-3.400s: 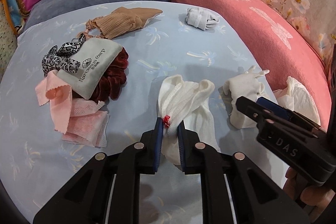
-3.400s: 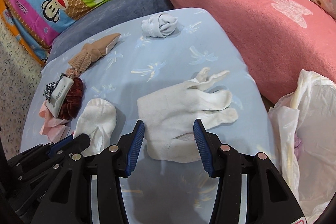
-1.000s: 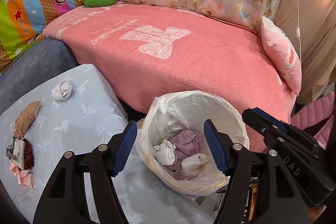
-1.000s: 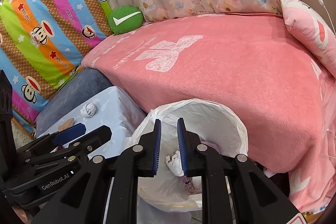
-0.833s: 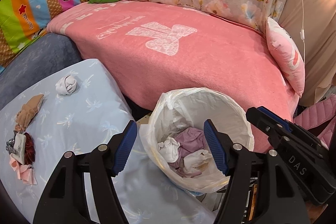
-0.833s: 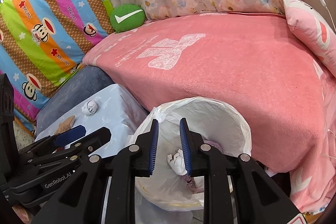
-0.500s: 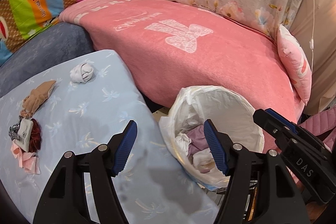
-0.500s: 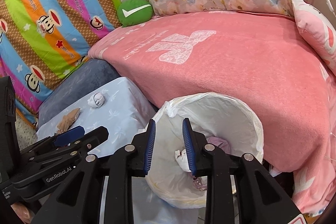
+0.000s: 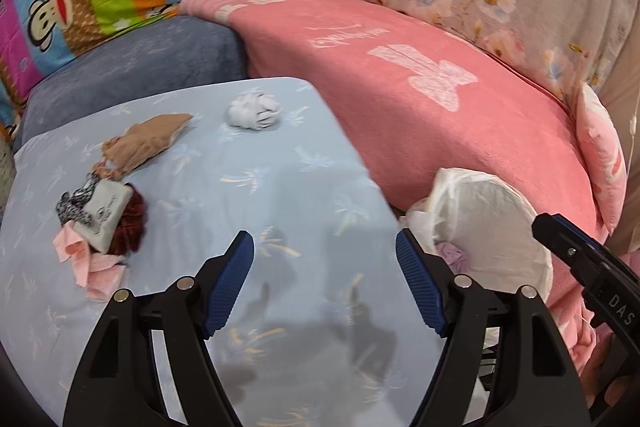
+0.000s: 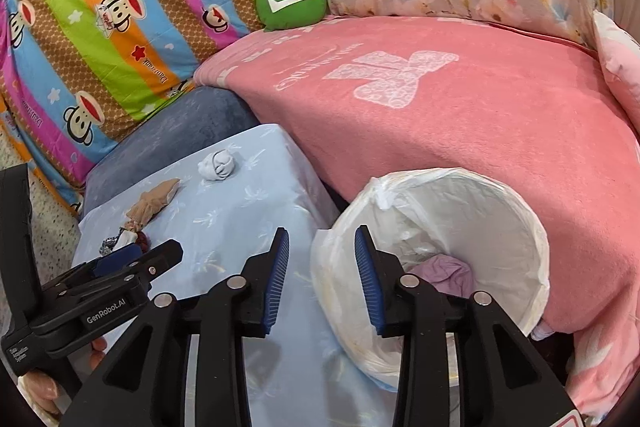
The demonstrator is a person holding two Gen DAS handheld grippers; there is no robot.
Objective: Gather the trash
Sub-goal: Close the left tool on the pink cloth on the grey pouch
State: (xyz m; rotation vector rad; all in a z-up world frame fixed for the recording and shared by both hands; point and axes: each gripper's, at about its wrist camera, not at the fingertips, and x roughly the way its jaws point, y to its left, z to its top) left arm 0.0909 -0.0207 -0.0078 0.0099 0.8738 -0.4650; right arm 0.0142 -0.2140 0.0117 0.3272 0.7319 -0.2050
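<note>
Both grippers empty, jaws apart, between the light blue table and the lined bin.

The left gripper [image 9: 325,267] hangs over the near part of the table [image 9: 280,187], jaws wide and just opened a touch further, nothing between them. The right gripper [image 10: 322,273] sits over the table's right edge by the trash bin [image 10: 532,227], jaws partly apart and just been opening, also empty. In the bin, a purple cloth [image 10: 444,275]. On the table: a balled white sock [image 9: 254,111] at the far side, a tan stocking [image 9: 146,143] left of it, and a small heap of pouch, scrunchie and pink cloth [image 9: 98,231] at the left edge.
</note>
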